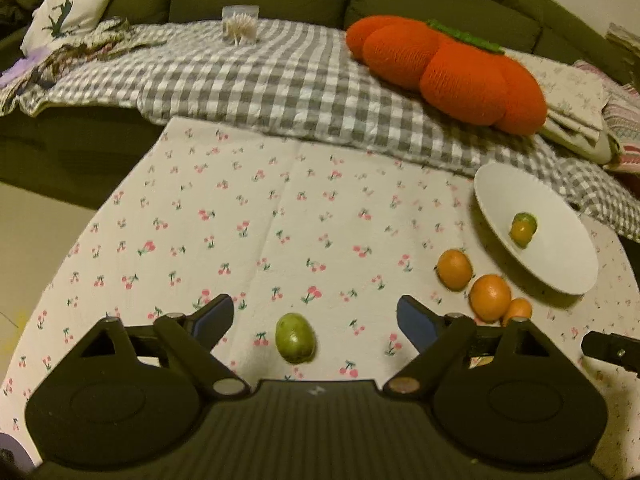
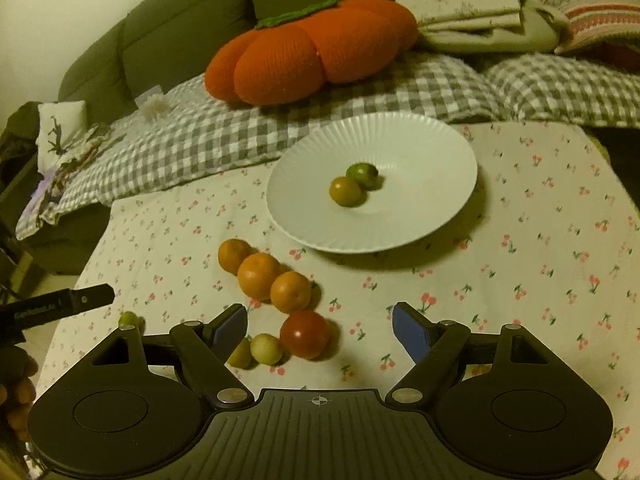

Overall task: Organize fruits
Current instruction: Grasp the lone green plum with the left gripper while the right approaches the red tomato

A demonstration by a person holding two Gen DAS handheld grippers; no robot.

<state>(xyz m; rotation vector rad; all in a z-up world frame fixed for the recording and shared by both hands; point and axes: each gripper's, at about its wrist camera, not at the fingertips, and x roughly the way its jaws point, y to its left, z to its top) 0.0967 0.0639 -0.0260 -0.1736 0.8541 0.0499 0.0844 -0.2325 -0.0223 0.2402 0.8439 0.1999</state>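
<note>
White plate sits at the far side of the cherry-print counter, already carrying two small green-yellow fruits. Three oranges lie in a row just before it, with a red fruit and two pale little ones nearer the right tool.

Both tools have their jaws apart and grip nothing. The left tool hangs over a lone green fruit, which lies between its fingers but looks untouched.

That green fruit seems the step in hand. To do it well, lower the left tool until the pads bracket the fruit's widest part, close gently since it is round and may roll, then lift clear of the oranges before crossing to the plate. The right tool could take the red fruit, set slightly left of its centre.
</note>
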